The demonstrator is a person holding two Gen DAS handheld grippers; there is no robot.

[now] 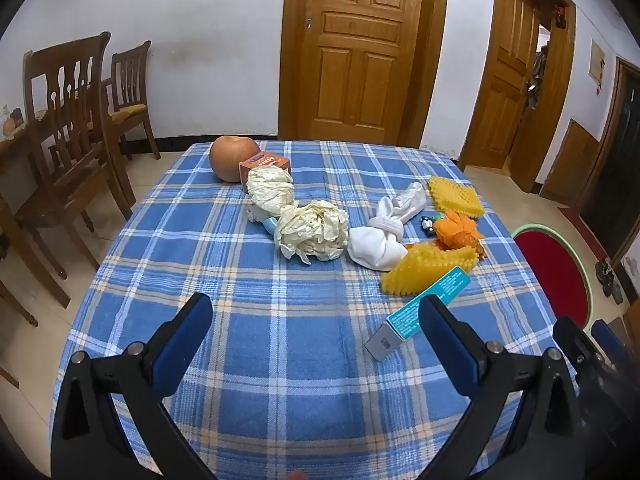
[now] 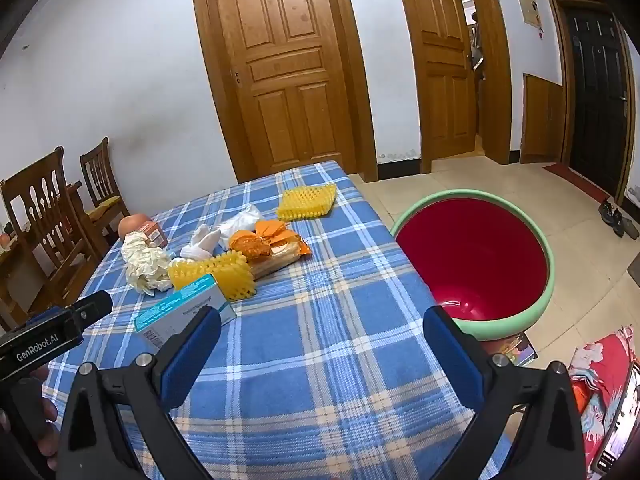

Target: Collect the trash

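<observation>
The desk (image 1: 280,360) wears a blue plaid cloth. Beside its right edge on the floor stands a red basin (image 2: 476,256) with a green rim. Trash lies mid-desk: two crumpled paper wads (image 1: 312,232), yellow foam netting (image 1: 424,270), an orange wrapper (image 1: 460,228), a teal box (image 1: 424,308) nearest. An apple (image 1: 230,156) sits behind. Left tongs (image 1: 316,316) and right tongs (image 2: 320,328) hover wide open, empty.

Worktop cloth (image 1: 280,360): blue plaid w/ white & tan lines. Bin (image 2: 472,256): red inside, mint-green rim. Foam fruit nets (image 2: 306,202): yellow. Crumpled paper (image 1: 312,232): cream. Carton (image 2: 184,312): teal & white. Wrapper (image 2: 260,240): orange. Tongs pads (image 1: 186,344): blue, frames black.
</observation>
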